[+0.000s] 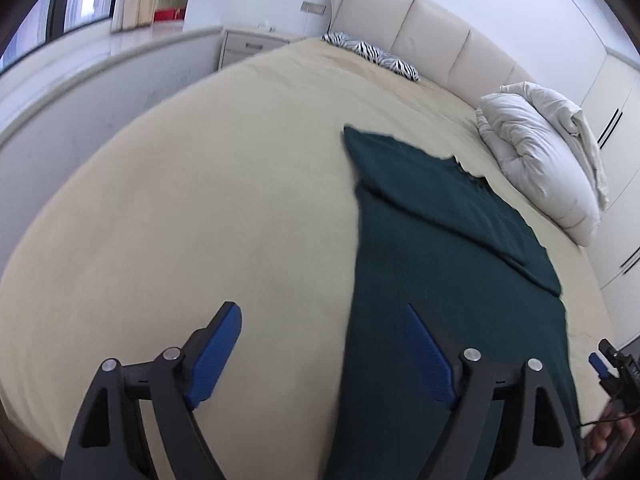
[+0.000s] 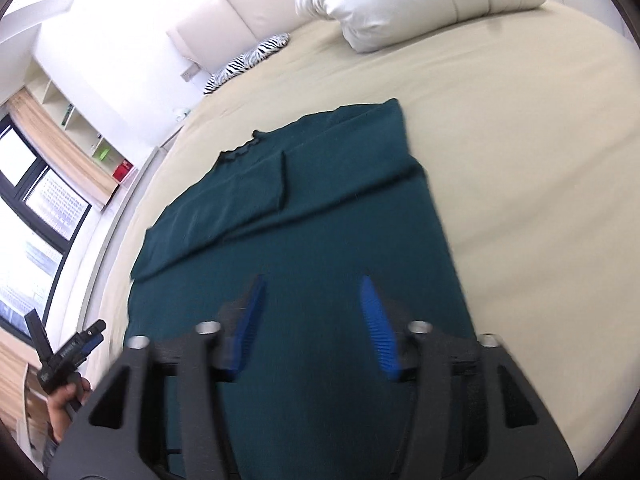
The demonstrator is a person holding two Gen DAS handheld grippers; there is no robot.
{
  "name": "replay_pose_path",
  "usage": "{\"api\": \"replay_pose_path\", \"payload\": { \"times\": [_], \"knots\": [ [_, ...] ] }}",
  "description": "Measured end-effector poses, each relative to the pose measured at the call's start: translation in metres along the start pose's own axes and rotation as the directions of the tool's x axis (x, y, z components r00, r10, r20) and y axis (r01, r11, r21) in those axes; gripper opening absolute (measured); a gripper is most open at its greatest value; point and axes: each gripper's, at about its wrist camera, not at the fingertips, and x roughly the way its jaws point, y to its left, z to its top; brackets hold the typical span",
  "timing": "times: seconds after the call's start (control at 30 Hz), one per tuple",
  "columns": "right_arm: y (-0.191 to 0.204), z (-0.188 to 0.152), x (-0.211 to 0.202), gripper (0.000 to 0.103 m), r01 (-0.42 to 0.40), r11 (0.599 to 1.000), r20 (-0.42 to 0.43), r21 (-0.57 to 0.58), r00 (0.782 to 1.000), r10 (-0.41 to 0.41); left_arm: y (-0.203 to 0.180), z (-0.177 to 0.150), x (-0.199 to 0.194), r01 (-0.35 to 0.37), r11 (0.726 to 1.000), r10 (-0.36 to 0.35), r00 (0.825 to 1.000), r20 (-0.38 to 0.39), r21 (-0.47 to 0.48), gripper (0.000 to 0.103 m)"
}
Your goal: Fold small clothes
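A dark green garment [image 1: 440, 264] lies flat on the beige bed [image 1: 200, 200], with both sleeves folded in across its upper part. My left gripper [image 1: 320, 320] is open and empty, above the garment's near left edge. In the right wrist view the garment [image 2: 320, 220] fills the middle. My right gripper [image 2: 312, 292] is open and empty above its lower part. The right gripper also shows in the left wrist view [image 1: 608, 364] at the right edge, and the left gripper in the right wrist view [image 2: 76, 344] at the lower left.
A white folded duvet [image 1: 540, 160] lies at the head of the bed on the right. A zebra-print pillow [image 1: 372, 54] lies against the cream headboard [image 1: 420, 28]. A nightstand [image 1: 248, 46] and a window [image 1: 72, 0] stand at the far left. Wardrobe doors [image 1: 616, 120] are on the right.
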Motion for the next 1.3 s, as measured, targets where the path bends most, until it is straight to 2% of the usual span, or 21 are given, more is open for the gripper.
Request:
{"api": "replay_pose_path", "payload": {
  "times": [0.07, 0.17, 0.27, 0.37, 0.43, 0.57, 0.67, 0.73, 0.8, 1.0, 1.3],
  "knots": [
    [-0.009, -0.020, -0.027, 0.070, -0.004, 1.000, 0.030, 0.008, 1.000, 0.004, 0.012, -0.022, -0.009, 0.055, 0.997, -0.057, 0.997, -0.043, -0.051, 0.085],
    [-0.030, -0.047, -0.056, 0.071, 0.004, 0.999, 0.015, 0.043, 1.000, -0.005, 0.025, -0.050, -0.019, 0.128, 0.986, -0.139, 0.985, -0.100, -0.109, 0.084],
    [-0.052, -0.067, -0.079, 0.071, 0.000, 0.996, -0.015, 0.092, 1.000, 0.001, 0.029, -0.068, -0.029, 0.191, 0.972, -0.207, 0.971, -0.119, -0.133, 0.083],
    [-0.068, -0.080, -0.095, 0.071, -0.028, 0.990, -0.023, 0.139, 0.999, 0.032, 0.030, -0.075, -0.036, 0.255, 0.953, -0.278, 0.950, -0.142, -0.163, 0.082],
    [-0.074, -0.083, -0.101, 0.071, -0.028, 0.987, -0.029, 0.161, 0.999, 0.033, 0.028, -0.079, -0.032, 0.292, 0.940, -0.323, 0.929, -0.181, -0.177, 0.081],
    [-0.080, -0.086, -0.102, 0.071, -0.032, 0.981, -0.055, 0.192, 0.998, 0.043, 0.017, -0.084, -0.026, 0.291, 0.945, -0.321, 0.917, -0.238, -0.151, 0.079],
    [-0.079, -0.090, -0.102, 0.071, -0.015, 0.983, -0.095, 0.183, 0.995, 0.033, 0.019, -0.089, -0.024, 0.300, 0.940, -0.335, 0.906, -0.261, -0.165, 0.069],
    [-0.080, -0.092, -0.102, 0.071, -0.012, 0.982, -0.112, 0.186, 0.993, 0.033, 0.024, -0.089, -0.023, 0.302, 0.936, -0.343, 0.898, -0.274, -0.183, 0.056],
    [-0.083, -0.094, -0.104, 0.071, -0.017, 0.980, -0.121, 0.196, 0.992, 0.041, 0.030, -0.088, -0.024, 0.309, 0.931, -0.355, 0.888, -0.292, -0.193, 0.046],
    [-0.092, -0.092, -0.113, 0.071, -0.018, 0.977, -0.138, 0.213, 0.989, 0.048, 0.039, -0.095, -0.024, 0.332, 0.916, -0.392, 0.861, -0.325, -0.225, 0.043],
    [-0.100, -0.099, -0.119, 0.071, 0.004, 0.972, -0.189, 0.233, 0.981, 0.042, 0.036, -0.097, -0.020, 0.363, 0.898, -0.430, 0.842, -0.327, -0.247, 0.043]
  ]
}}
